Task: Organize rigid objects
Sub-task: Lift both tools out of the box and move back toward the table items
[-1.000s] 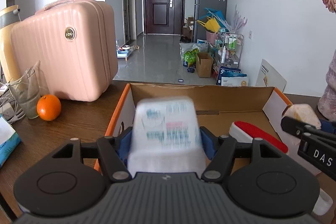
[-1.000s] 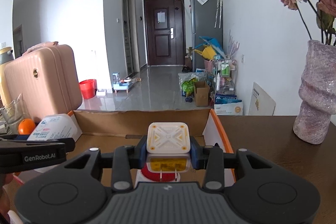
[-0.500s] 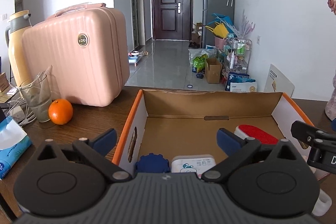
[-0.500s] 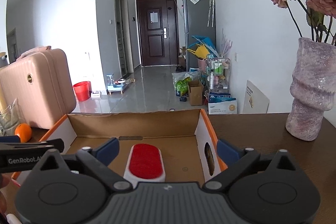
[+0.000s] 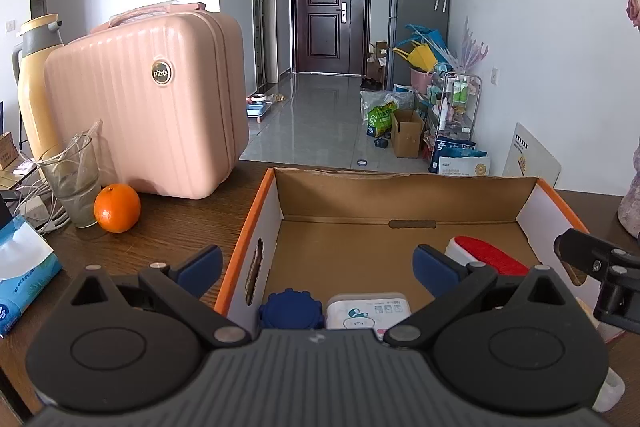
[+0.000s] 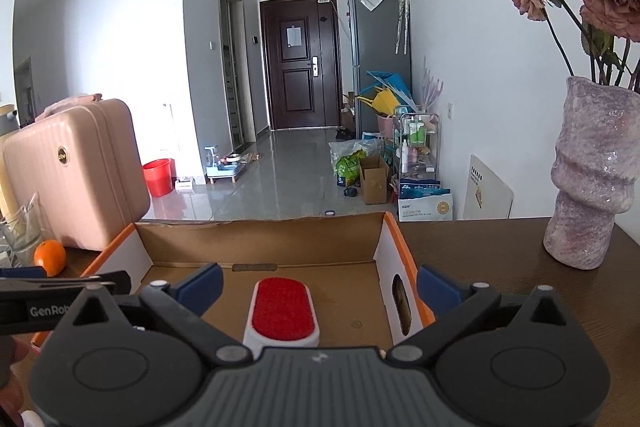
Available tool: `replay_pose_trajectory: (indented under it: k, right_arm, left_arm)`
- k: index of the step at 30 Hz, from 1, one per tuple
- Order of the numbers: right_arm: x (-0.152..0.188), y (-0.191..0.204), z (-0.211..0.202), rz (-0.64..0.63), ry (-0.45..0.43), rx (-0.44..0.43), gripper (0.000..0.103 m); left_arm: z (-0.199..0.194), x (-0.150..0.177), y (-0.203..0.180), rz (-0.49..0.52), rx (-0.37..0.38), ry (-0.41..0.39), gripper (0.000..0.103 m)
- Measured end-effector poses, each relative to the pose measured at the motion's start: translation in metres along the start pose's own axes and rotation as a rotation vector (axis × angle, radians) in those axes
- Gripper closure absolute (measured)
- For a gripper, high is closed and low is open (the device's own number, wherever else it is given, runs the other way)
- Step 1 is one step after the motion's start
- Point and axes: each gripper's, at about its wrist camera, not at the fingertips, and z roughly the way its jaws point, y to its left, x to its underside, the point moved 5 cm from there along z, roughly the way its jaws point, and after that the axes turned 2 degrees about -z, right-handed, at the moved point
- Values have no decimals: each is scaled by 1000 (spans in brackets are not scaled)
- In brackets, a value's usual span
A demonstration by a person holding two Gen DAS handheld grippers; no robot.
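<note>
An orange-rimmed cardboard box [image 5: 400,195] [image 6: 260,243] lies on the dark wooden table. Inside it, near its front left corner, sit a blue ridged round lid [image 5: 290,311] and a white labelled container [image 5: 368,309]. A white brush with a red pad [image 5: 486,255] [image 6: 283,311] lies further right on the box floor. My left gripper [image 5: 316,263] hangs open over the box's left wall, holding nothing. My right gripper [image 6: 320,283] hovers above the brush. Its jaws are opening, with nothing between the pads. One finger [image 5: 580,247] of it shows at the right edge.
A pink suitcase [image 5: 148,103], a yellow thermos [image 5: 34,75], a glass [image 5: 76,183] and an orange [image 5: 117,207] stand left of the box. A blue tissue pack [image 5: 20,267] lies at the near left. A mauve vase [image 6: 592,179] of roses stands right of the box.
The left gripper let go of the white container, which now lies in the box. The right gripper released a white-and-yellow square piece, now out of sight. Both jaws spread wide.
</note>
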Motion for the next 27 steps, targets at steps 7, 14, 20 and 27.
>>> replay_pose_trajectory:
  k: [7,14,20,27]
  right_arm:
    - [1,3,-15,-27,-13,5,0]
    - [6,8,-36,-48,-23,5,0]
    - [11,12,-59,-45,-39,-3,0]
    - [20,20,-83,-51,-43,-9,0]
  left_arm:
    - [-12,5,3,14,1,-13,0]
    - [-29,11,10,21,3,-25,0]
    - [-47,21,17,26,4,-32,0]
    - [-70,32,26,27,9,-40,0]
